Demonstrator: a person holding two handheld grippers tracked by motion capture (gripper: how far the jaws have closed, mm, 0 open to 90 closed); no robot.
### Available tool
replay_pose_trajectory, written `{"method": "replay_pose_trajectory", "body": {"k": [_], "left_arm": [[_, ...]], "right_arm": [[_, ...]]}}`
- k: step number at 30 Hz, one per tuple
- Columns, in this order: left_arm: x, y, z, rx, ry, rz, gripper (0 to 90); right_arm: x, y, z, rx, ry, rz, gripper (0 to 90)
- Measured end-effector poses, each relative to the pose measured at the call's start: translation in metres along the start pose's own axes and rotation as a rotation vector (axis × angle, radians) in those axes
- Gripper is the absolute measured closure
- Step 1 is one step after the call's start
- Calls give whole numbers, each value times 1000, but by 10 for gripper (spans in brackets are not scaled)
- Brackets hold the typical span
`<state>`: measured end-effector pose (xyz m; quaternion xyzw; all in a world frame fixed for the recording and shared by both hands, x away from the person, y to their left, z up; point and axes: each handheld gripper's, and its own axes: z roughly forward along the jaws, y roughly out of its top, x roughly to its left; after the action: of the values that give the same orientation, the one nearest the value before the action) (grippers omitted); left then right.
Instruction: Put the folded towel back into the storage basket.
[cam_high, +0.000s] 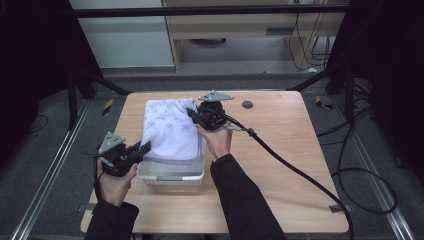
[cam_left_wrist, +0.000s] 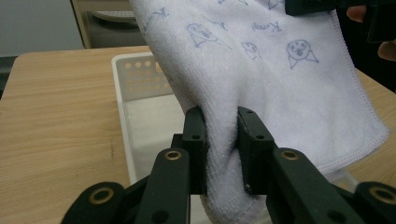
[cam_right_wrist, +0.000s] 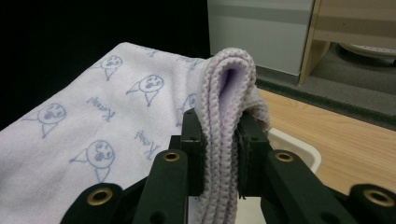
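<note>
White basket (cam_high: 172, 176) under held towel (cam_high: 170, 127).

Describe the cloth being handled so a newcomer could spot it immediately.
On the wooden table, a white slotted basket sits near the front edge. Stretched above it between the left gripper and right gripper is the towel: white, printed with small blue cartoon faces.

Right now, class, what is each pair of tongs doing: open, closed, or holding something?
Left tongs: closed on the printed white towel, above the white basket.
Right tongs: closed on a folded edge of the same towel.
</note>
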<state>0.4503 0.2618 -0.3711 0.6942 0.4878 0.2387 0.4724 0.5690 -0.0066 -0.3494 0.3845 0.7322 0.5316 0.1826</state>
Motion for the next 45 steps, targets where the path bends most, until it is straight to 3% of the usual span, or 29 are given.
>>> {"method": "replay_pose_trajectory", "body": {"k": [16, 30, 45], "left_arm": [[6, -13, 16, 65, 47, 5, 743], [10, -24, 28, 115, 59, 8, 742], [12, -32, 40, 155, 73, 16, 740]], "right_arm": [[0, -18, 24, 45, -16, 0, 766], [0, -33, 38, 89, -41, -13, 765], [-3, -48, 47, 115, -59, 4, 758]]}}
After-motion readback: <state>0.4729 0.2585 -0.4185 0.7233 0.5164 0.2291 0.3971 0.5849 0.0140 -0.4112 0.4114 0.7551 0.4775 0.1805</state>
